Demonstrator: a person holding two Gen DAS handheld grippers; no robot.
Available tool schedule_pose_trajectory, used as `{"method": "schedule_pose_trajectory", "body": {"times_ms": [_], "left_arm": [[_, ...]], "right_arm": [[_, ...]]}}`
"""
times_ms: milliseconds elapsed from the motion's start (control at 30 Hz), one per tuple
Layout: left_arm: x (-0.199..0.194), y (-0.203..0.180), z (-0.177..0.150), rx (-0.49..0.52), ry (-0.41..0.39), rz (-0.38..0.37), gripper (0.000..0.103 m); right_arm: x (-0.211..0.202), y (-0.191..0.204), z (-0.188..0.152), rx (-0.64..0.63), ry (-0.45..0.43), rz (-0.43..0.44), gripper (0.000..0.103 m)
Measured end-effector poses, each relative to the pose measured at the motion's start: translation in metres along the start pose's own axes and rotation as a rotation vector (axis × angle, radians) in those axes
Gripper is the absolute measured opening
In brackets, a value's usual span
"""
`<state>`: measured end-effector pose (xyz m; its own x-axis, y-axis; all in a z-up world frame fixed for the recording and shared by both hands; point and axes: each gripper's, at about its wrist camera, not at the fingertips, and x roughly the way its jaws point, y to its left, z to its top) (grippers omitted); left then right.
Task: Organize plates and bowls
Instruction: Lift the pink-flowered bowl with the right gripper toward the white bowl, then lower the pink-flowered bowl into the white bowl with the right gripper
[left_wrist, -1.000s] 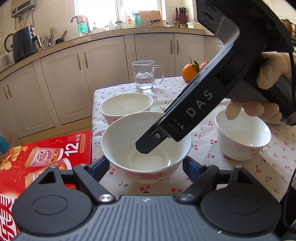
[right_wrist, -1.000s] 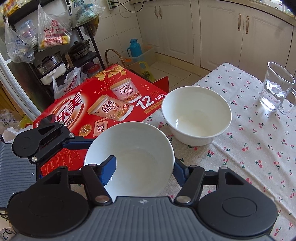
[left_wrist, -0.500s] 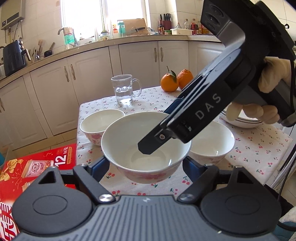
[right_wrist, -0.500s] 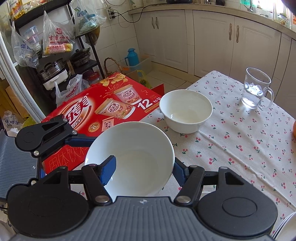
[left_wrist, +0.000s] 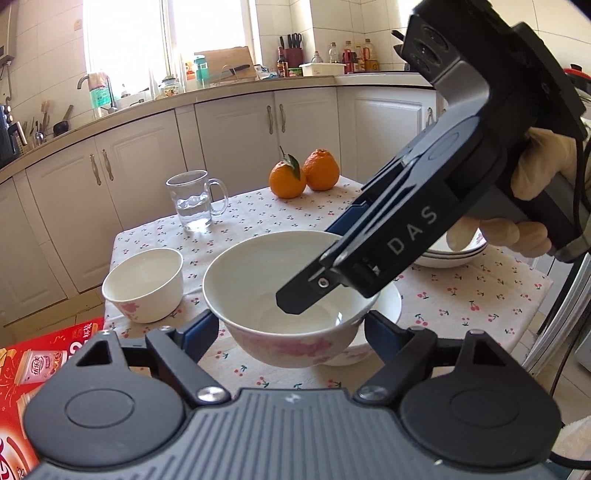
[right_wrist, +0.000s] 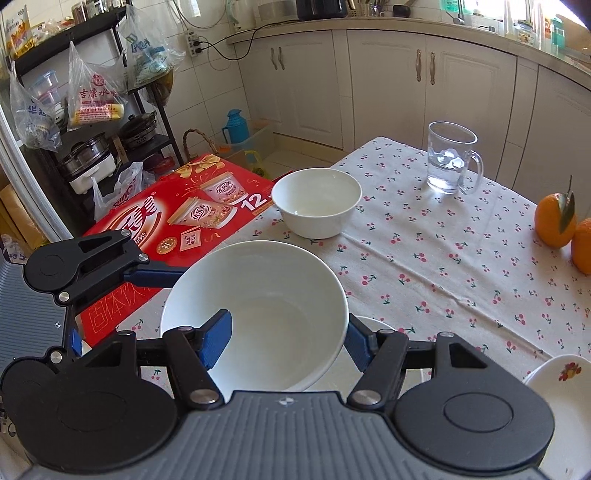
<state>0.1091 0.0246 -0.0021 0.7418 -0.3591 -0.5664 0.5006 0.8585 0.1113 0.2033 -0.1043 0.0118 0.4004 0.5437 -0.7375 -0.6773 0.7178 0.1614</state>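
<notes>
A white bowl with pink flowers (left_wrist: 288, 295) hangs above the table, held from two sides. My left gripper (left_wrist: 291, 332) has its fingers against the bowl's outer sides. My right gripper (right_wrist: 288, 332) is shut on the bowl's rim (right_wrist: 255, 314), one pad inside and one outside; it shows in the left wrist view (left_wrist: 388, 251) reaching into the bowl. A second bowl (left_wrist: 384, 317) sits on the table right under the held one. A third white bowl (left_wrist: 144, 284) stands at the table's left edge (right_wrist: 316, 201). Stacked plates (left_wrist: 458, 251) lie at the right.
A glass mug with water (left_wrist: 192, 199) and two oranges (left_wrist: 304, 177) stand at the far side of the cherry-print tablecloth (right_wrist: 443, 266). A red carton (right_wrist: 173, 229) lies on the floor left of the table. Cabinets and a shelf rack (right_wrist: 85, 110) surround the table.
Both grippers have lifted the bowl and carried it right, over the second bowl. The third bowl has slid further left in view, and the oranges and plates have come into view.
</notes>
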Motion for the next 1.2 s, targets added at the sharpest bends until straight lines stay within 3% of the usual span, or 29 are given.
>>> {"method": "schedule_pose_trajectory", "body": {"times_ms": [367,1200], "left_arm": [[0.029,-0.021,0.01,0.015,0.029,-0.062,0.086],[0.056,-0.02,0.007,-0.006,0.102,-0.085,0.086]], "right_arm": [[-0.017,-0.03,-0.019,0.054,-0.013,-0.046,0.071],[-0.003,-0.055,-0.03,0.105,0.007,-0.04,0.071]]}}
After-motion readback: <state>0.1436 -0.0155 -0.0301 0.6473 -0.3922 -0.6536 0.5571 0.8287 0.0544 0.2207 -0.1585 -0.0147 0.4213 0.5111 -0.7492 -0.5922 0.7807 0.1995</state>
